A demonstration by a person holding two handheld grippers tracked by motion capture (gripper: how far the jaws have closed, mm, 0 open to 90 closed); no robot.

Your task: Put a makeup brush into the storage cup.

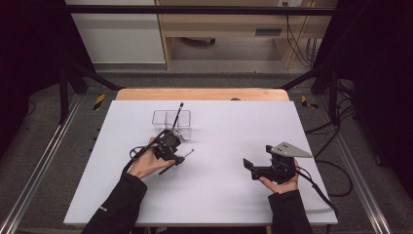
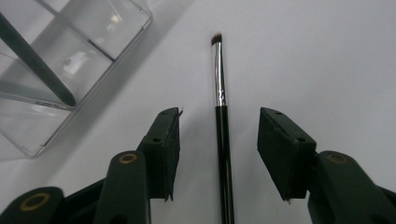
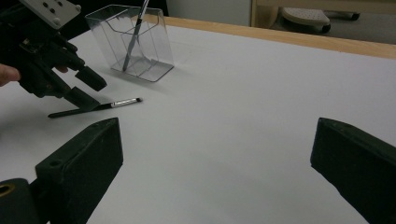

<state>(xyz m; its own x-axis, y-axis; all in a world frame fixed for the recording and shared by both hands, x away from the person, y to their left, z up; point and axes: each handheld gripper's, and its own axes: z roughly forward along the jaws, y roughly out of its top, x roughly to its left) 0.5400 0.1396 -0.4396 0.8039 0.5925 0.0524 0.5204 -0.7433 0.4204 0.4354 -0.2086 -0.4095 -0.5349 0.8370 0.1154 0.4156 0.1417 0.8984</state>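
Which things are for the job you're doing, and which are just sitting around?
Seems part of the job:
- left hand-held gripper, open around the brush
- brush on the table
- clear holder with another brush standing in it

Just around:
- right hand-held gripper, open, holding nothing
- white table
- wooden furniture behind

A white board (image 1: 219,195) fills the frame's centre, a wooden edge (image 1: 202,94) along its top. Pale cabinets (image 1: 229,29) stand at upper centre, and cables (image 1: 299,44) hang at upper right.
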